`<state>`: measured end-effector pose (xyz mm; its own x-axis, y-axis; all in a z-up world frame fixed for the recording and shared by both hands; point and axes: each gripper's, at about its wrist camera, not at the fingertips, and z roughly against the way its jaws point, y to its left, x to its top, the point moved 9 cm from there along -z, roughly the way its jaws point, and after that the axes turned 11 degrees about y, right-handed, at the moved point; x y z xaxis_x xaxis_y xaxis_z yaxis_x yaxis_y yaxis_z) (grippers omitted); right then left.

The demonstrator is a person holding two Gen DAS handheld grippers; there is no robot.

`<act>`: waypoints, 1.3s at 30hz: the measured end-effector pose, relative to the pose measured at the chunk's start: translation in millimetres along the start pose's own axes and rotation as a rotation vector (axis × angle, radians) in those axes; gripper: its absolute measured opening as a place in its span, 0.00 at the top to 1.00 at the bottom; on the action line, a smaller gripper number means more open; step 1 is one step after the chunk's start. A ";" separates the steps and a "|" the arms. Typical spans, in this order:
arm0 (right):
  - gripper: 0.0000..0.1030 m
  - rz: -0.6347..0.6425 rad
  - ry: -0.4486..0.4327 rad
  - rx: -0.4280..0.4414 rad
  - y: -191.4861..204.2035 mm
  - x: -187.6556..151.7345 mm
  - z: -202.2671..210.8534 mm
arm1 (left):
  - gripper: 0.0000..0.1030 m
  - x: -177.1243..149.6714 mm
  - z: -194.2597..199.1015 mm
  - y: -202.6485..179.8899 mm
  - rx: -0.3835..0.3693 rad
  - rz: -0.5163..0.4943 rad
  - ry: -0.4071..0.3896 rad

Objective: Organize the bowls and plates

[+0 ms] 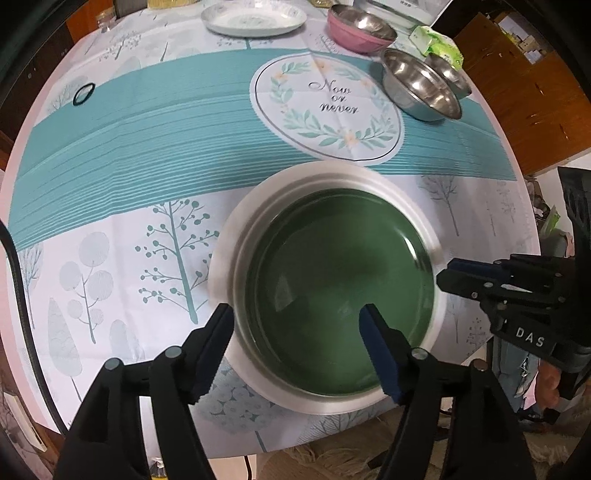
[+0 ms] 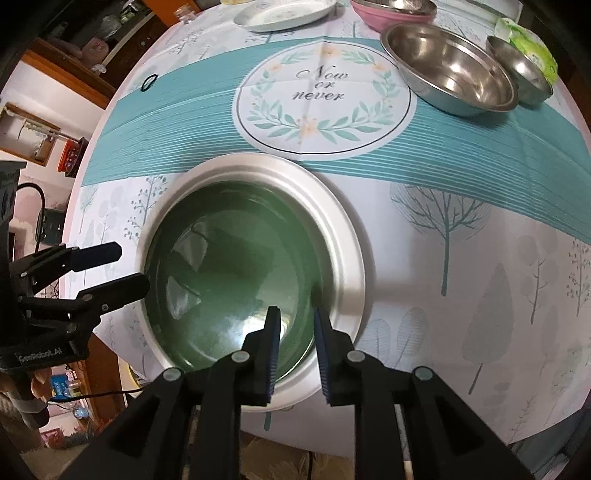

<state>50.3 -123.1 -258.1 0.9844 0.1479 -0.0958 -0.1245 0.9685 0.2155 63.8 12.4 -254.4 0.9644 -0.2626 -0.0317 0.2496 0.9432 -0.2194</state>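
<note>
Showing only rightward: orange box (image 2: 72,157)

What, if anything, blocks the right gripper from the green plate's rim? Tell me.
Nothing visible does. The right gripper is open right at the near edge of the green plate, which sits on the white plate. The left gripper is open over the opposite side, clear of that approach.

On the counter (image 1: 110,155) there are three plates: one green plate (image 1: 332,295), one white plate (image 1: 221,273) under it, one far white plate (image 1: 255,18). Three bowls: two steel bowls (image 1: 419,86), one pink bowl (image 1: 354,33). One black ring (image 1: 84,94). Two claws, the left claw (image 1: 295,343) and the right claw (image 2: 295,350).
</note>
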 end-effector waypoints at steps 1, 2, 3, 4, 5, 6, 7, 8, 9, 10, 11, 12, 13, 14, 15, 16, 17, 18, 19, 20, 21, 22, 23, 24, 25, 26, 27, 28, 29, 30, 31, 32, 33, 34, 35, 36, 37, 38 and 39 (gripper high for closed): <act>0.82 0.005 -0.003 0.002 1.8 -1.1 1.8 | 0.31 -0.1 2.9 -1.9 0.004 -0.002 -0.008; 0.82 0.007 -0.005 0.003 2.9 -2.0 3.3 | 0.30 -0.8 7.3 -4.6 0.011 -0.007 -0.021; 0.82 0.012 -0.008 0.002 4.5 -3.1 4.8 | 0.30 -1.9 11.0 -6.3 0.017 -0.009 -0.032; 0.82 0.017 -0.011 0.000 6.1 -3.9 6.3 | 0.30 -2.7 15.8 -8.0 0.024 -0.011 -0.045; 0.82 0.021 -0.014 -0.002 8.8 -4.7 7.7 | 0.29 -2.7 20.5 -9.9 0.033 -0.014 -0.061; 0.82 0.026 -0.018 -0.002 10.1 -5.6 9.0 | 0.27 -3.1 26.8 -11.9 0.042 -0.016 -0.081; 0.82 0.032 -0.023 -0.002 12.0 -6.3 11.3 | 0.26 -2.5 31.6 -13.3 0.048 -0.016 -0.098; 0.82 0.035 -0.028 -0.003 12.8 -6.9 13.1 | 0.23 -2.2 39.3 -15.3 0.056 -0.014 -0.125; 0.82 0.039 -0.035 -0.002 13.8 -7.4 15.8 | 0.21 -2.5 44.4 -15.7 0.063 -0.011 -0.141; 0.82 0.043 -0.043 -0.002 14.7 -6.9 19.1 | 0.20 -1.9 50.1 -16.7 0.072 -0.008 -0.157; 0.82 0.047 -0.051 -0.003 15.6 -7.0 22.5 | 0.20 -1.7 56.0 -17.2 0.079 -0.007 -0.174; 0.82 0.049 -0.059 -0.005 16.7 -7.1 25.4 | 0.20 -1.1 62.2 -18.5 0.085 -0.006 -0.192; 0.81 0.053 -0.065 -0.006 17.3 -7.0 28.2 | 0.19 -0.5 68.4 -19.4 0.094 -0.003 -0.211; 0.78 0.056 -0.073 -0.008 17.6 -6.9 31.3 | 0.19 0.4 73.6 -19.8 0.100 -0.001 -0.227; 0.76 0.059 -0.084 -0.012 17.9 -6.6 35.1 | 0.19 0.8 77.6 -20.4 0.107 0.002 -0.240; 0.73 0.064 -0.098 -0.016 18.2 -6.1 39.8 | 0.19 1.6 82.1 -20.4 0.115 0.008 -0.255; 0.71 0.069 -0.107 -0.017 17.5 -5.7 42.9 | 0.18 2.2 86.8 -20.6 0.122 0.016 -0.271; 0.71 0.073 -0.118 -0.015 18.0 -5.9 47.2 | 0.17 2.5 92.1 -20.7 0.128 0.028 -0.289; 0.71 0.078 -0.128 -0.012 18.1 -5.5 51.5 | 0.17 2.8 96.9 -20.8 0.131 0.042 -0.304; 0.71 0.083 -0.135 -0.009 17.9 -4.9 54.8 | 0.16 3.0 100.9 -21.1 0.132 0.055 -0.317; 0.71 0.089 -0.144 -0.005 17.7 -4.8 59.3 | 0.16 2.4 104.2 -21.7 0.131 0.065 -0.327; 0.71 0.094 -0.151 -0.004 17.6 -4.7 62.7 | 0.16 2.6 107.1 -22.5 0.132 0.077 -0.337; 0.71 0.099 -0.159 -0.004 17.7 -4.4 66.2 | 0.16 2.6 111.4 -23.2 0.139 0.094 -0.350; 0.71 0.106 -0.169 -0.004 17.4 -4.1 70.0 | 0.16 3.1 113.2 -24.0 0.144 0.105 -0.357; 0.71 0.118 -0.179 -0.004 17.3 -4.1 74.8 | 0.16 3.1 116.7 -25.5 0.151 0.115 -0.367; 0.70 0.126 -0.186 -0.004 17.6 -4.1 78.5 | 0.16 2.6 119.1 -27.2 0.158 0.121 -0.374; 0.70 0.137 -0.197 0.000 16.8 -3.8 83.8 | 0.16 1.5 121.7 -28.9 0.169 0.127 -0.381; 0.70 0.145 -0.203 0.005 16.3 -4.0 87.6 | 0.16 1.0 125.7 -31.0 0.186 0.134 -0.393; 0.70 0.153 -0.208 0.009 15.5 -4.1 91.0 | 0.16 0.8 129.4 -32.6 0.202 0.139 -0.402; 0.70 0.161 -0.216 0.013 14.6 -3.5 94.5 | 0.16 0.7 132.8 -34.1 0.215 0.141 -0.408; 0.70 0.171 -0.226 0.015 13.3 -2.8 99.4 | 0.16 0.3 136.5 -36.3 0.229 0.145 -0.414; 0.70 0.179 -0.238 0.013 11.8 -1.5 104.5 | 0.16 0.7 140.6 -37.7 0.240 0.148 -0.422; 0.70 0.186 -0.250 0.010 10.4 0.3 109.6 | 0.16 1.3 146.4 -39.4 0.252 0.152 -0.432; 0.70 0.195 -0.261 0.008 9.5 2.3 114.6 | 0.16 1.9 151.6 -40.4 0.260 0.155 -0.441; 0.71 0.205 -0.271 0.006 8.9 4.5 119.6 | 0.16 2.8 158.0 -40.9 0.270 0.158 -0.451; 0.70 0.218 -0.285 0.002 7.6 9.1 127.0 | 0.16 4.3 165.5 -40.7 0.286 0.158 -0.464; 0.70 0.227 -0.295 -0.001 6.7 12.9 132.0 | 0.16 5.9 172.3 -39.9 0.302 0.159 -0.474; 0.70 0.234 -0.306 -0.004 5.9 17.8 138.3 | 0.16 8.4 180.1 -37.8 0.321 0.161 -0.485; 0.71 0.239 -0.315 -0.008 5.1 21.7 143.1 | 0.16 11.9 189.3 -35.3 0.339 0.162 -0.497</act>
<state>88.9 -143.6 -120.0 0.9174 0.3020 0.2592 -0.3545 0.9161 0.1875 83.1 14.5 -62.4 0.8975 -0.0618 0.4367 0.0323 0.9967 0.0746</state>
